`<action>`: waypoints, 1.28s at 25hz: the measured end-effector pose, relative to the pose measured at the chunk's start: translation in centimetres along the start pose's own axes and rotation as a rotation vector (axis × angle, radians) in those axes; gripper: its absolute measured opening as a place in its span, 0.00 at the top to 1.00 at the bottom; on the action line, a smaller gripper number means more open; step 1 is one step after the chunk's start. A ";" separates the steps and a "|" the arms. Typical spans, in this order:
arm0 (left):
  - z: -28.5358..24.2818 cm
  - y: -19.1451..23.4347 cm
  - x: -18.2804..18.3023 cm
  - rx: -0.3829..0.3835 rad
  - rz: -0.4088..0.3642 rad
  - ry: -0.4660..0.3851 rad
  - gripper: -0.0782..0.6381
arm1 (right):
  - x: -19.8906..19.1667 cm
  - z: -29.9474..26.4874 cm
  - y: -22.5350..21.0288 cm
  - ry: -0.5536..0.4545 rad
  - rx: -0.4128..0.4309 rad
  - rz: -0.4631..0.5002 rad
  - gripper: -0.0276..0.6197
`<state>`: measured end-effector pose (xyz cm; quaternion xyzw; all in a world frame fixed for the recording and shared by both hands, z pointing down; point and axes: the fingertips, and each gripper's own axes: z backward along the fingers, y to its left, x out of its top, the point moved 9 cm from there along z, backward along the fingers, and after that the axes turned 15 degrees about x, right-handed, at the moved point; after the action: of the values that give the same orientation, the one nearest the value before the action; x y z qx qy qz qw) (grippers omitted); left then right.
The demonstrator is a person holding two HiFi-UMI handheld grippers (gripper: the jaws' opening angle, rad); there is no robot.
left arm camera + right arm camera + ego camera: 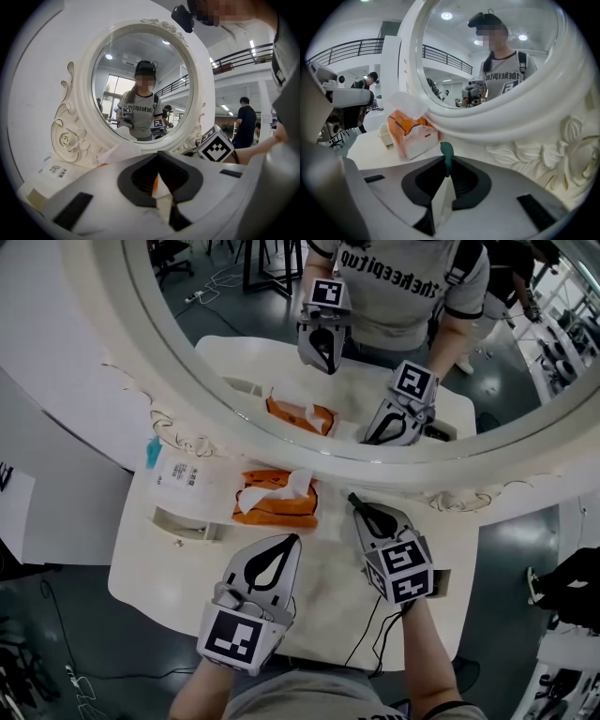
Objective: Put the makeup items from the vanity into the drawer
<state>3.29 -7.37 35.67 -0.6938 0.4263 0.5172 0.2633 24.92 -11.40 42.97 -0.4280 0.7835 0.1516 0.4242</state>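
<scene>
My right gripper (362, 513) is on the white vanity top (159, 568), close under the mirror frame. Its jaws are shut on a thin dark green makeup stick (353, 500), whose rounded end pokes out past the tips toward the mirror. In the right gripper view the makeup stick (446, 157) stands upright between the pads of the right gripper (447, 172). My left gripper (292, 542) hovers beside it, pointing at the orange tissue pack (275, 499). The left gripper (158, 158) has its tips together with nothing between them.
A large oval mirror (234, 418) in an ornate white frame rises at the back. An open white box (182, 521) and a labelled white packet (184, 478) lie to the left. The tissue pack (410, 132) sits left of the right gripper. Cables hang off the front edge.
</scene>
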 end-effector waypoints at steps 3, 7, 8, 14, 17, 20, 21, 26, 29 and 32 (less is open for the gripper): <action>0.3 -0.4 0.2 -0.008 -0.008 -0.006 0.84 | 0.3 0.9 0.8 -0.030 0.017 0.001 0.88; 0.7 -1.1 0.4 -0.017 -0.015 -0.018 0.84 | 0.6 2.2 2.0 -0.066 0.042 0.004 0.88; 0.9 -1.3 0.4 -0.018 -0.016 -0.020 0.84 | 0.7 2.6 2.3 -0.076 0.049 0.005 0.88; 2.0 -2.2 0.5 -0.025 -0.024 -0.033 0.84 | 0.9 4.2 3.8 -0.125 0.075 0.019 0.88; 2.7 -2.6 0.4 -0.020 -0.030 -0.039 0.84 | 0.8 4.9 4.3 -0.140 0.082 0.023 0.88; 3.6 -2.9 0.4 -0.009 -0.032 -0.045 0.84 | 0.8 5.4 4.9 -0.155 0.091 0.028 0.88; 3.9 -3.0 0.4 -0.004 -0.033 -0.047 0.84 | 0.8 5.6 5.1 -0.159 0.095 0.031 0.88; 5.6 -3.2 0.2 0.032 -0.034 -0.068 0.84 | 1.0 5.9 6.3 -0.176 0.127 0.054 0.88; 6.6 -3.3 -0.1 0.062 -0.040 -0.099 0.84 | 1.1 6.0 7.0 -0.182 0.151 0.068 0.88; 7.8 -3.4 -0.4 0.088 -0.018 -0.069 0.84 | 1.4 5.7 7.8 -0.190 0.179 0.088 0.88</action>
<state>2.35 0.73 33.21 -0.6673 0.4330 0.5190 0.3129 21.36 -4.16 37.47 -0.3374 0.7681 0.1393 0.5261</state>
